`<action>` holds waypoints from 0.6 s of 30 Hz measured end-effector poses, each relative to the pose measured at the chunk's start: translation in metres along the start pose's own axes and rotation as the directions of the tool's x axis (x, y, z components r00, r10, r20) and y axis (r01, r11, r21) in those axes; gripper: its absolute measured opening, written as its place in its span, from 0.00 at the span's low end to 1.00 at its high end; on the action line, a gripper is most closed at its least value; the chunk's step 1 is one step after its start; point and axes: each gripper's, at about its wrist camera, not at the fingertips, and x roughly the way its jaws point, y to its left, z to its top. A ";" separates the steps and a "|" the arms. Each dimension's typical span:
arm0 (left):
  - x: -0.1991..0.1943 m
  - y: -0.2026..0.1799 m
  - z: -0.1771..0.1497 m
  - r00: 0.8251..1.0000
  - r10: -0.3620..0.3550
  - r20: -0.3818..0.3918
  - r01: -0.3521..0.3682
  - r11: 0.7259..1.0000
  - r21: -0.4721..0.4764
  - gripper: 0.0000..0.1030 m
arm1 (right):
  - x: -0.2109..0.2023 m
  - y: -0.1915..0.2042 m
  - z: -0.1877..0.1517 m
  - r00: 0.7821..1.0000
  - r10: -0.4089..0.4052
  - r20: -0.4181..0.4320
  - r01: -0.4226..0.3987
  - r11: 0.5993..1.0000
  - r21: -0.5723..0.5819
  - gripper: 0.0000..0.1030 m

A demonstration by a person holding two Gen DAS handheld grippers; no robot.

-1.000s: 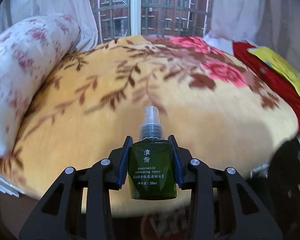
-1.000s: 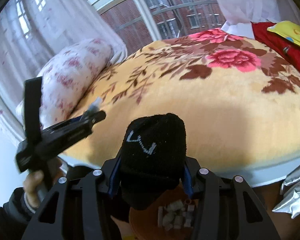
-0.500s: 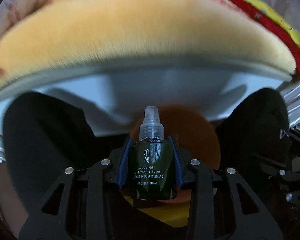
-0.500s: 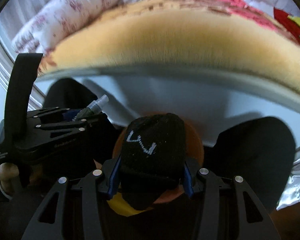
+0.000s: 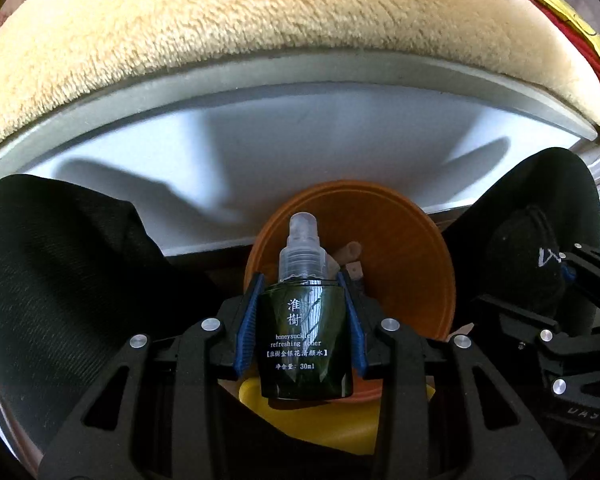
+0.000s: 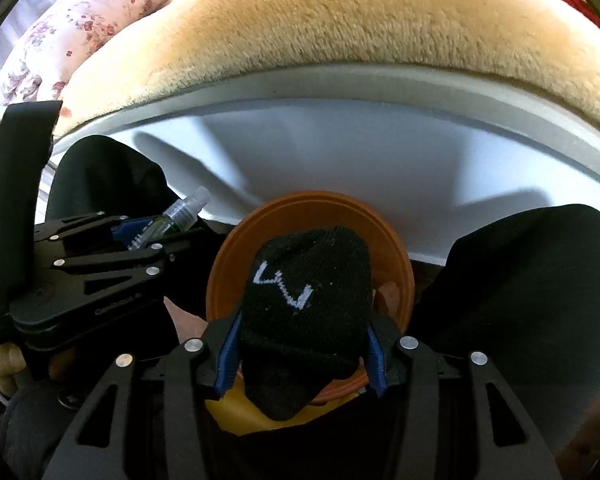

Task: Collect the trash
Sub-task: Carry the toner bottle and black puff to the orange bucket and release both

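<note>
My left gripper (image 5: 305,312) is shut on a dark green spray bottle (image 5: 305,340) with a clear cap, held upright over an orange round bin (image 5: 400,248). My right gripper (image 6: 302,340) is shut on a black sock (image 6: 308,304) with a white mark, held over the same orange bin (image 6: 312,208). The left gripper with the bottle (image 6: 168,220) shows at the left of the right wrist view. The right gripper and sock (image 5: 540,264) show at the right of the left wrist view. Small pale scraps lie in the bin.
The bed edge with a yellow plush blanket (image 5: 260,20) and white frame (image 5: 300,132) runs above the bin. The person's black-trousered knees (image 5: 60,260) flank the bin. A floral pillow (image 6: 100,12) lies at the upper left. A yellow object (image 5: 320,416) lies below the bin.
Both grippers have tilted down from the bed top to the orange bin below the bed edge and moved closer to it, still holding the bottle and the sock.
</note>
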 end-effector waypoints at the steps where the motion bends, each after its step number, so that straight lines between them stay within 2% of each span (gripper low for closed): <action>1: 0.003 -0.001 0.001 1.000 0.008 -0.008 -0.008 1.000 0.000 0.37 | 0.001 -0.001 0.000 1.000 -0.010 -0.001 0.010 1.000 0.004 0.55; 3: 0.007 -0.002 0.002 0.999 0.020 -0.026 -0.020 1.000 -0.001 0.68 | 0.000 -0.003 0.001 1.000 -0.020 0.006 0.020 1.000 0.017 0.66; 4: 0.007 -0.003 0.001 0.999 0.023 -0.022 -0.023 1.000 -0.003 0.71 | -0.001 -0.004 0.002 1.000 -0.021 0.016 0.021 1.000 0.023 0.66; 13: 0.001 -0.003 0.001 1.000 0.025 0.008 -0.025 1.000 -0.011 0.71 | -0.016 -0.012 -0.003 0.998 -0.022 0.064 0.018 0.997 0.075 0.68; 15: -0.007 -0.002 0.002 0.999 0.028 0.026 -0.027 1.000 -0.011 0.71 | -0.023 -0.014 -0.005 0.996 -0.026 0.081 0.020 0.997 0.077 0.72; 18: -0.025 -0.002 0.002 0.995 0.027 0.092 -0.027 1.000 -0.005 0.71 | -0.044 -0.012 -0.003 0.990 -0.034 0.140 0.023 0.997 0.073 0.80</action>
